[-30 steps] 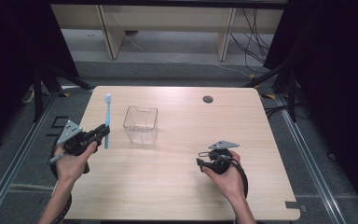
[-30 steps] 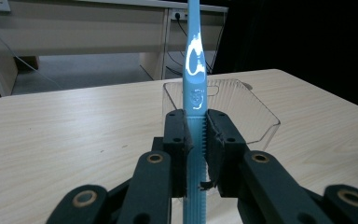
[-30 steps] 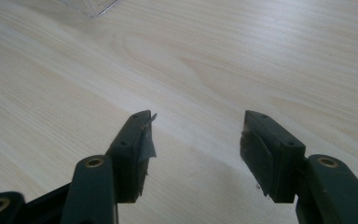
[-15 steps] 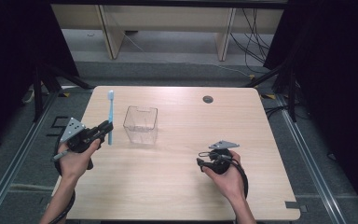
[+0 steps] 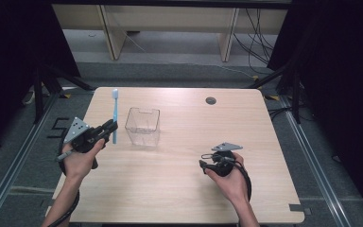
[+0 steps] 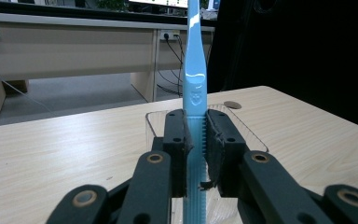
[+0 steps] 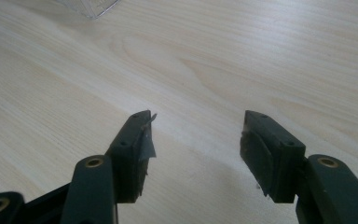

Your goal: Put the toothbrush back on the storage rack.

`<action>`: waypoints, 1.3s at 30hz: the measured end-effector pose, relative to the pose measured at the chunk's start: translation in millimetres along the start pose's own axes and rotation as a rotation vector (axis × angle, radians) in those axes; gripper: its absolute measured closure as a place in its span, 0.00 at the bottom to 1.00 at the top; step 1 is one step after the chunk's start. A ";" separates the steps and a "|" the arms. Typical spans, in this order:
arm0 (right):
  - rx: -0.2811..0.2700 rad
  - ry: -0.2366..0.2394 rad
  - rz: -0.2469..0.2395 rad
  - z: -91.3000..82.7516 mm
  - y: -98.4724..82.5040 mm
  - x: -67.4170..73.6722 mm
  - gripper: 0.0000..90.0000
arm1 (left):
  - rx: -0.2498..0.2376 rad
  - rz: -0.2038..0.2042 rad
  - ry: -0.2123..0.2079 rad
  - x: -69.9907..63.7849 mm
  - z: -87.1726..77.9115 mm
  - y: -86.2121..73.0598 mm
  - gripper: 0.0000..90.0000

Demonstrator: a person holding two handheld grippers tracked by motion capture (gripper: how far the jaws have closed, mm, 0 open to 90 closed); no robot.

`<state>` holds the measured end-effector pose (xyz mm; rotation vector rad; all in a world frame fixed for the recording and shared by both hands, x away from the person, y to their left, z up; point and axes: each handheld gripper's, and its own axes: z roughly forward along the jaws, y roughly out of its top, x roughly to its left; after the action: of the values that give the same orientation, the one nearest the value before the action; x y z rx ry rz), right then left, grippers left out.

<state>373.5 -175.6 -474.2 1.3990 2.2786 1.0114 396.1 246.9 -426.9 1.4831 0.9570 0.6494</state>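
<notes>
A light blue toothbrush [image 5: 115, 115] stands upright in my left gripper [image 5: 108, 127], which is shut on its handle just left of a clear plastic box [image 5: 142, 126]. In the left gripper view the toothbrush [image 6: 194, 74] rises between the two black jaws, with the clear box [image 6: 242, 130] right behind them. My right gripper [image 5: 203, 164] rests low over the table at the right, held in a hand. Its jaws stand wide apart in the right gripper view [image 7: 196, 135] with only bare wood between them.
The wooden table [image 5: 184, 189] has a round cable hole [image 5: 211, 100] near its far edge. A corner of the clear box [image 7: 91, 7] shows at the top of the right gripper view. Shelving and cables stand beyond the table.
My left gripper has carried the toothbrush a little up and to the right, closer to the clear box. The right gripper has stayed put.
</notes>
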 end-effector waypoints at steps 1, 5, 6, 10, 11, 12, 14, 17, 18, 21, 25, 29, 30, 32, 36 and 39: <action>0.001 0.000 0.001 0.0 0.0 0.2 0.49 | -0.003 0.002 -0.001 -0.2 0.3 0.4 0.87; 0.001 0.000 0.001 0.2 0.0 0.3 0.49 | -0.012 0.003 -0.004 -0.7 1.8 1.9 0.87; 0.002 0.000 0.000 0.2 -0.1 0.3 0.49 | -0.013 0.005 -0.006 -0.5 2.4 2.1 0.87; -0.006 -0.006 -0.008 0.7 -0.4 -0.1 0.49 | -0.023 0.012 -0.009 -0.4 4.4 2.8 0.87; -0.004 -0.004 -0.007 1.0 -0.4 -0.1 0.49 | -0.026 0.013 -0.011 -0.5 4.6 3.1 0.87; -0.005 -0.008 -0.006 1.2 -0.4 0.0 0.49 | -0.029 0.013 -0.013 -0.7 5.0 3.4 0.87; -0.004 -0.010 -0.010 1.1 -0.3 -0.1 0.49 | -0.040 0.011 -0.018 -1.1 5.8 4.2 0.87; -0.007 0.004 0.001 1.4 -0.6 0.2 0.49 | -0.048 0.006 -0.025 -1.0 7.0 5.3 0.87; -0.008 0.005 0.002 1.4 -0.6 0.4 0.49 | -0.049 0.008 -0.026 -1.1 7.6 5.7 0.87; -0.007 0.005 0.003 1.5 -0.6 0.2 0.49 | -0.057 0.019 -0.025 -1.0 9.2 7.0 0.87; -0.007 0.005 0.003 1.7 -0.8 0.1 0.49 | -0.077 0.014 -0.029 -0.1 12.4 7.7 0.87; -0.007 0.006 0.001 1.3 -0.8 -0.1 0.49 | -0.077 0.013 -0.024 1.3 12.7 9.2 0.87; -0.007 0.006 -0.004 1.4 -0.7 -0.6 0.49 | -0.076 0.014 -0.023 1.7 12.5 9.8 0.87; -0.012 0.010 -0.035 2.0 -0.3 -3.0 0.49 | -0.080 0.009 -0.023 1.8 13.1 10.8 0.87; -0.006 0.010 0.000 1.5 -1.1 -1.1 0.49 | -0.091 0.006 -0.028 1.7 15.0 12.4 0.87; -0.009 0.008 -0.029 1.4 -0.3 -2.5 0.49 | -0.097 0.008 -0.029 1.4 16.5 12.6 0.87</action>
<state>375.2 -177.3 -475.7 1.3571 2.2906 1.0180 413.2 239.8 -417.2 1.4075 0.8852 0.6696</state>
